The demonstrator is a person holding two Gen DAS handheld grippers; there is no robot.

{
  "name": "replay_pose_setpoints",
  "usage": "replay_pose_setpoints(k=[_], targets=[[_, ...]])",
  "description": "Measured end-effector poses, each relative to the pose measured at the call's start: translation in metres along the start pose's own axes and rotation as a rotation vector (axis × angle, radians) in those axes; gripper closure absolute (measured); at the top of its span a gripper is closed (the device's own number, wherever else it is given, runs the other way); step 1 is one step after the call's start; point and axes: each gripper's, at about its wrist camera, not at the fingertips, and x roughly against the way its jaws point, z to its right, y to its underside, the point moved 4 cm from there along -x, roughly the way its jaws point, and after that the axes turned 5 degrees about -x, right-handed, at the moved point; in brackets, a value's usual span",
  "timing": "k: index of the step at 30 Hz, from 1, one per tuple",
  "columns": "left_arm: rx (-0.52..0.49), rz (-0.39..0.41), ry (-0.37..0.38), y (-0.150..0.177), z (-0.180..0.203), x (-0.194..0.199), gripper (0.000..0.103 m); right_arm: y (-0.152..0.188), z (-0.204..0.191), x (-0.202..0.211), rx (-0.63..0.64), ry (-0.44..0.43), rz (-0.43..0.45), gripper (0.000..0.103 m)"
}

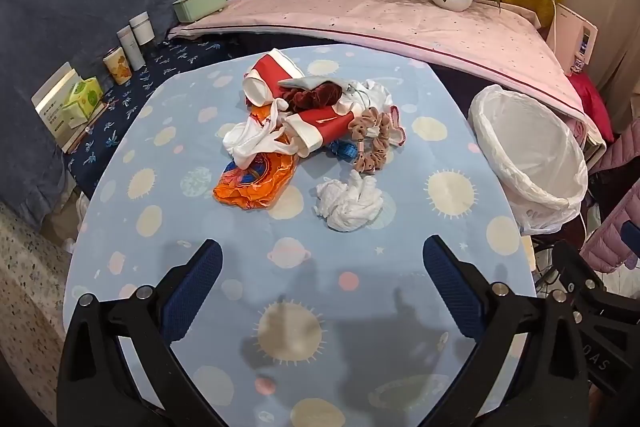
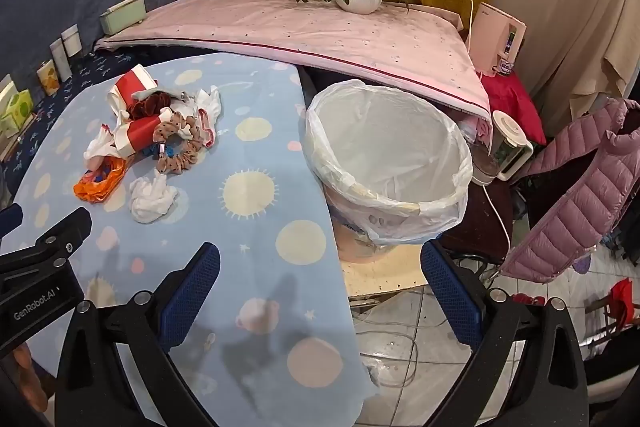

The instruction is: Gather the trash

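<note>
Both the left gripper (image 1: 322, 265) and the right gripper (image 2: 320, 267) hover with jaws spread wide and nothing between them. The trash lies heaped mid-table on the pale blue planet-print cloth (image 1: 400, 307): a crumpled white tissue wad (image 1: 348, 203), an orange plastic wrapper (image 1: 256, 183) and red-and-white paper cups (image 1: 320, 129). The white-lined bin (image 2: 384, 163) stands just beside the table's right edge. Probably best: take the nearest tissue first, pinching its bulk, not the cloth.
</note>
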Motion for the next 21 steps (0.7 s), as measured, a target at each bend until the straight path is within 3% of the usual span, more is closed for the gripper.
replay_pose_setpoints(k=[21], targets=[[0.003, 0.001, -0.001, -0.0029, 0.0033, -0.0023, 0.007, 0.0022, 0.0014, 0.0042, 0.005, 0.007, 0.008, 0.007]])
